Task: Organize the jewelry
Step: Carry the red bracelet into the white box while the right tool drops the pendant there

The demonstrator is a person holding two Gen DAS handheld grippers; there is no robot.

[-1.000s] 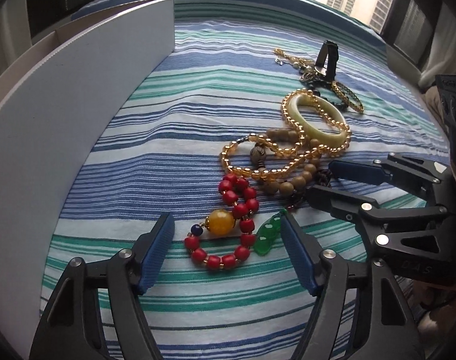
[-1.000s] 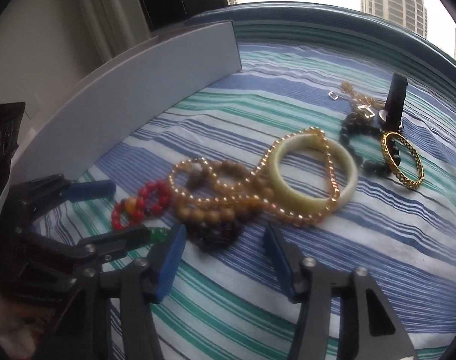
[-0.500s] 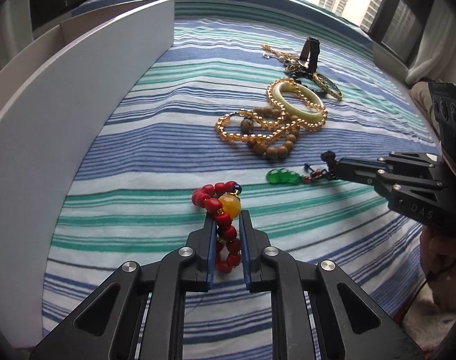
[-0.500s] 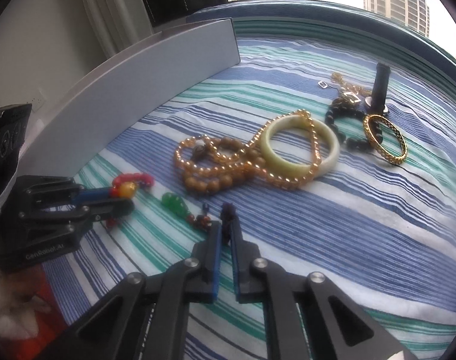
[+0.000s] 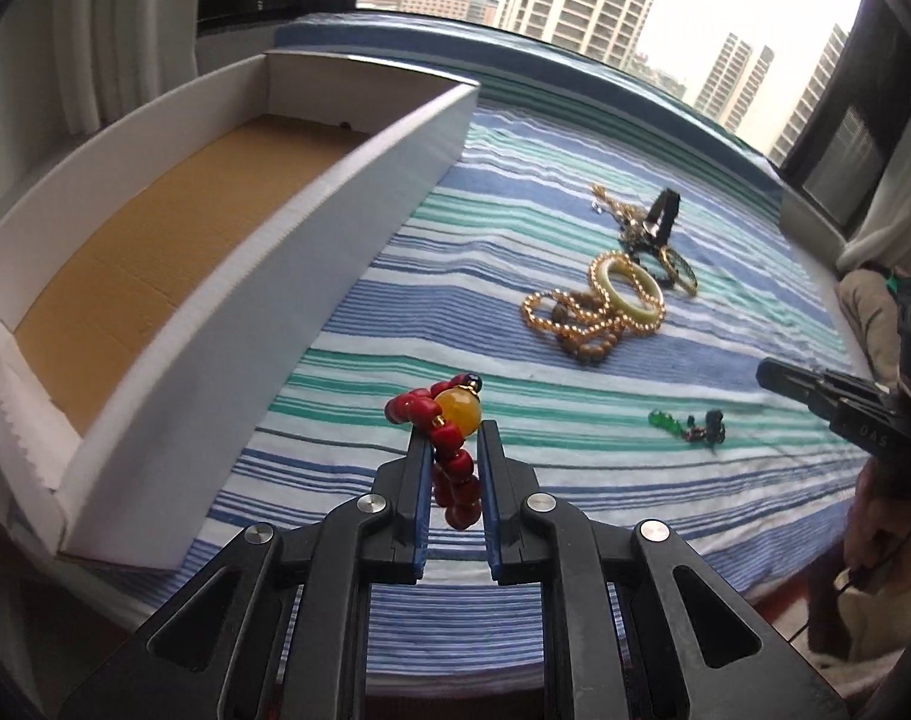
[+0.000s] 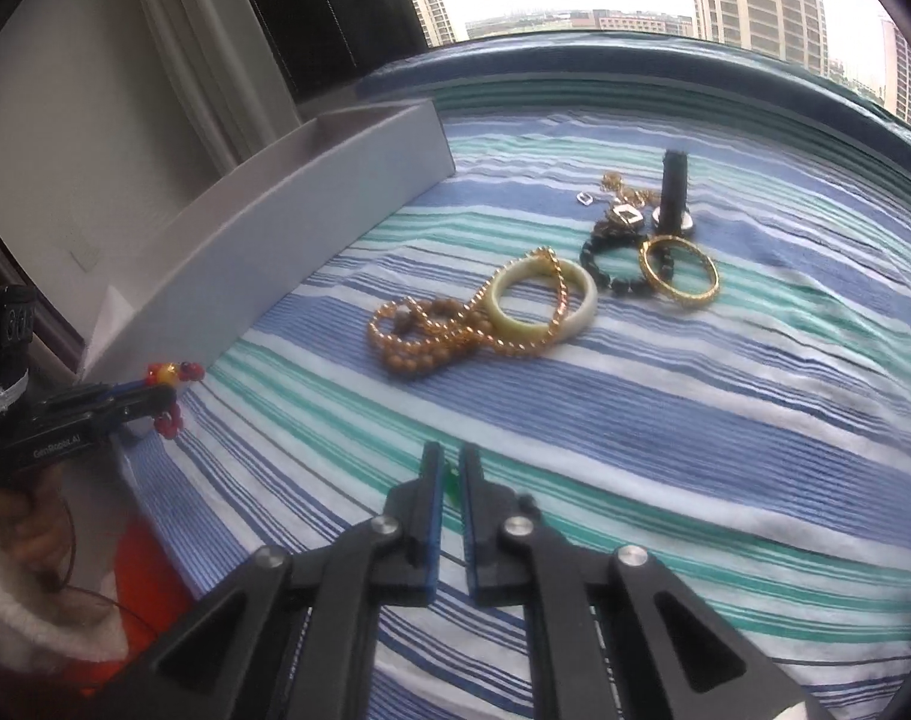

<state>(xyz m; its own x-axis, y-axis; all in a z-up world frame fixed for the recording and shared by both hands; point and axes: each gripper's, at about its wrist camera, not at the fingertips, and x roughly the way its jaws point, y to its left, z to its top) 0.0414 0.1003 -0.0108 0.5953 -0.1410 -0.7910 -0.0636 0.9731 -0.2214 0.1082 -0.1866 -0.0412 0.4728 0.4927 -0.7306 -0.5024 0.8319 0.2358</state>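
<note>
My left gripper (image 5: 452, 435) is shut on a red bead bracelet (image 5: 449, 456) with a big amber bead, held above the striped cloth beside the white box (image 5: 311, 240). My right gripper (image 6: 450, 462) is shut on a green-bead piece (image 6: 452, 483), mostly hidden between its pads; in the left wrist view the piece (image 5: 686, 426) hangs in front of the right gripper (image 5: 773, 375). A pale jade bangle (image 6: 542, 306) tangled with golden and brown bead strands (image 6: 431, 336) lies mid-cloth.
The open white box has a bare brown cardboard floor (image 5: 173, 240) and stands left of the cloth. At the back lie a gold bangle (image 6: 680, 270), a black bead bracelet (image 6: 605, 270), small gold chains (image 6: 626, 201) and a black upright post (image 6: 674, 192).
Both grippers closed on their pieces and lifted up and back from the pile. The red bracelet and the green piece are off the cloth; the box interior has come into view.
</note>
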